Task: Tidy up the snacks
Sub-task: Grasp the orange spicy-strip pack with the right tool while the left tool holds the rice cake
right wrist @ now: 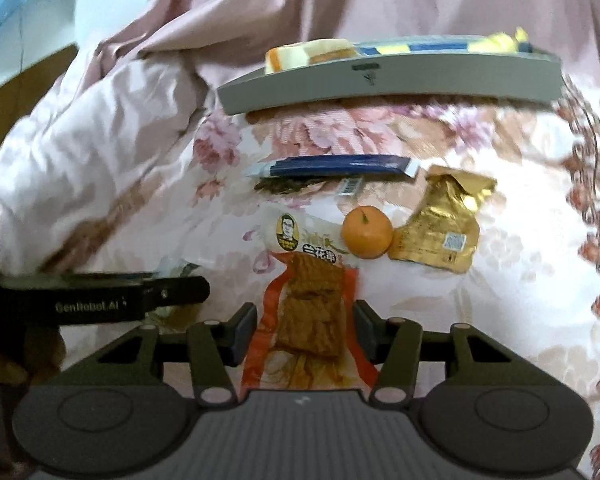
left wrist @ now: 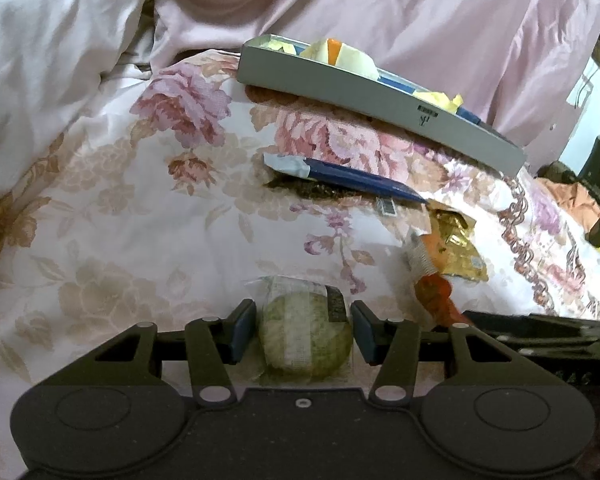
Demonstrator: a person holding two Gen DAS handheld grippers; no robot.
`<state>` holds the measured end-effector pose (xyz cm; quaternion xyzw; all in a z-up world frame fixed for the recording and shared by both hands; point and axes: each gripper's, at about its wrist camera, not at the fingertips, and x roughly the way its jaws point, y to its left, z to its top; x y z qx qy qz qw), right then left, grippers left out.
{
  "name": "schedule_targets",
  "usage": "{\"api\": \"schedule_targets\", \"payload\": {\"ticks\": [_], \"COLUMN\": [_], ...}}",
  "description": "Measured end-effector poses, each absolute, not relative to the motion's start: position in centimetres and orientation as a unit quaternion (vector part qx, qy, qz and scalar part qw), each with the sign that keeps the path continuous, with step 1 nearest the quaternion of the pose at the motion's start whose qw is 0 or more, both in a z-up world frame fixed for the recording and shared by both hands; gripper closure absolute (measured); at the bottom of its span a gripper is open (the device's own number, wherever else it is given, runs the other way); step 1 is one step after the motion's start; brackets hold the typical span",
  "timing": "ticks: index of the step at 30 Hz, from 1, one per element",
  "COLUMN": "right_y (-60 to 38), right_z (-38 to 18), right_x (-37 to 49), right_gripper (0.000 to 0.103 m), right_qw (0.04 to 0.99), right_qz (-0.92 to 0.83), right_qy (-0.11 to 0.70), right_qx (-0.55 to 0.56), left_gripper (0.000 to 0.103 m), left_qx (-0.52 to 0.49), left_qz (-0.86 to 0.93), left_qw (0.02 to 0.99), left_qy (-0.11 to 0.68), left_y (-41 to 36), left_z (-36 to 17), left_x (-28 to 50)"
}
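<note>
A bed covered by a floral quilt [left wrist: 172, 208] fills both wrist views, with crumpled pink bedding [left wrist: 380, 12] heaped behind it. At the left, the left hand-held gripper [left wrist: 304, 330] is low over the quilt, its blue pads set against both sides of a round green snack in clear wrapping [left wrist: 305, 336], pinching it. To its right the right hand-held gripper [right wrist: 305, 330] straddles an orange-edged packet of brown dried tofu [right wrist: 310, 320]; the pads sit right at the packet's edges, yet whether they press on it cannot be told. No earlier view is given to compare. Beyond this packet, going left to right, lie a small orange fruit [right wrist: 366, 233] touching the packet's white top end, and just beside the fruit a crinkled gold foil pouch [right wrist: 440, 224]. Farther back a flat dark blue packet [right wrist: 336, 166] lies across the quilt. Behind that sits a long grey tray [right wrist: 388, 84], holding pale yellow and orange snack pieces [right wrist: 308, 54] toward its left end and blue and yellow wrappers [right wrist: 480, 45] toward its right.
</note>
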<state>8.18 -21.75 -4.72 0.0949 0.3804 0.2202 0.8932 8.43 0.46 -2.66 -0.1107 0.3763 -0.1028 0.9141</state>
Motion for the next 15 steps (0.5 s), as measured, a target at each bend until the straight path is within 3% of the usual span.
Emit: {"api": "schedule_targets", "payload": {"ticks": [15], "right_y": [-17.3], "right_z": [-5.9], "right_x": [9.3], "right_gripper": [0.009], "right_qw": [0.898], "right_qz": [0.205], "right_qy": [0.389], "right_qx": [-0.016], "left_gripper": [0.050], "left_qx": [-0.133], "left_qz": [-0.091], "left_qw": [0.916], "left_qy": [0.366], "left_y": [1.1], "left_z": [-2.6], "left_x": [8.5]}}
